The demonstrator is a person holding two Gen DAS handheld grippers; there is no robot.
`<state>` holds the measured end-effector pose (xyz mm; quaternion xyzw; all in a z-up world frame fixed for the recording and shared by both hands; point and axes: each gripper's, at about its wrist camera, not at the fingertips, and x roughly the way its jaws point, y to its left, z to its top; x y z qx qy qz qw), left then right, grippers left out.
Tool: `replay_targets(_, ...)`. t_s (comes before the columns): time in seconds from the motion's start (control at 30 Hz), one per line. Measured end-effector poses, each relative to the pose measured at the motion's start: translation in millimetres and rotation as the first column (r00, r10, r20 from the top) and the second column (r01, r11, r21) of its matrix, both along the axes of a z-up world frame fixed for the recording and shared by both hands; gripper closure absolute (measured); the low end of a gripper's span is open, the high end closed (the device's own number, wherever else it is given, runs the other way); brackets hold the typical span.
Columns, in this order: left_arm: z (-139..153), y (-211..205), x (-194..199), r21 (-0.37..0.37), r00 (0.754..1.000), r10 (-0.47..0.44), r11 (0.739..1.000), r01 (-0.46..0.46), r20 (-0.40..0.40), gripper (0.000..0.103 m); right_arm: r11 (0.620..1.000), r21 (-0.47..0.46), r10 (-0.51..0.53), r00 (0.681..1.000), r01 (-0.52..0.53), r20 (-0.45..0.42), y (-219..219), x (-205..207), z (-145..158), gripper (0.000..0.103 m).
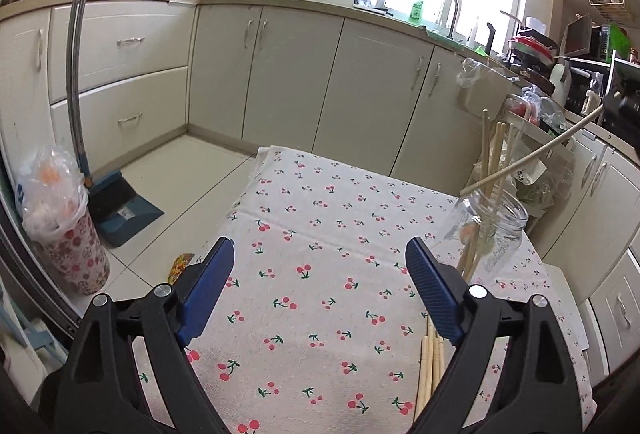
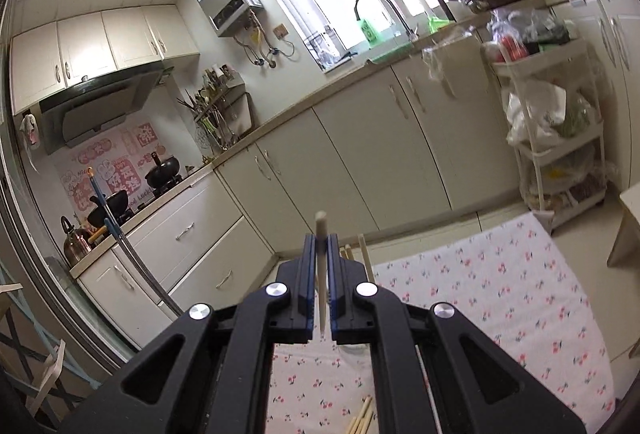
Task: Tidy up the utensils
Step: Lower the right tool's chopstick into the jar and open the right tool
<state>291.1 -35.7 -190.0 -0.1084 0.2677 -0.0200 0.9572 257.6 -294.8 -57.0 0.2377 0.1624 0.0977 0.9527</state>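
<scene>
A clear glass jar (image 1: 494,230) stands on the cherry-print tablecloth (image 1: 320,234) at the right and holds several wooden chopsticks (image 1: 494,153). My left gripper (image 1: 320,258) is open and empty, low over the cloth, left of the jar. More chopsticks (image 1: 430,366) lie on the cloth under its right finger. My right gripper (image 2: 321,246) is shut on a pale chopstick (image 2: 321,274). In the left wrist view that chopstick (image 1: 532,153) slants down from the upper right with its tip at the jar's mouth. Loose chopsticks (image 2: 362,418) also show below the right gripper.
White kitchen cabinets (image 1: 280,73) run behind the table. A broom and dustpan (image 1: 120,209) and a bagged floral bin (image 1: 64,234) stand on the floor at left. A white shelf cart (image 2: 556,137) with bags stands beyond the table's far right.
</scene>
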Motion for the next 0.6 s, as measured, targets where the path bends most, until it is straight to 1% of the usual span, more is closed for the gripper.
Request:
replay_targets(0.13,-8.4,1.4,5.1,-0.018,1.000,0.002,1.000,-0.002,-0.025,0.019,0.999,-0.033,-0.004,1.000,0.004,0.008,-1.8,0.6,9.3,0.097)
replay_targets(0.33,-14.0,2.2,7.4,-0.028,0.999,0.001,1.000,-0.002,-0.046,0.019,0.999,-0.038,-0.014,1.000,0.014,0.009,-7.7,-1.5,13.8,0.097)
replay_targets(0.6,-12.3,3.2,6.4,-0.036,0.999,0.000,0.999,-0.002,-0.052,0.019,0.997,-0.076,-0.021,0.999,0.023,0.035,-7.1,3.5,30.6,0.097)
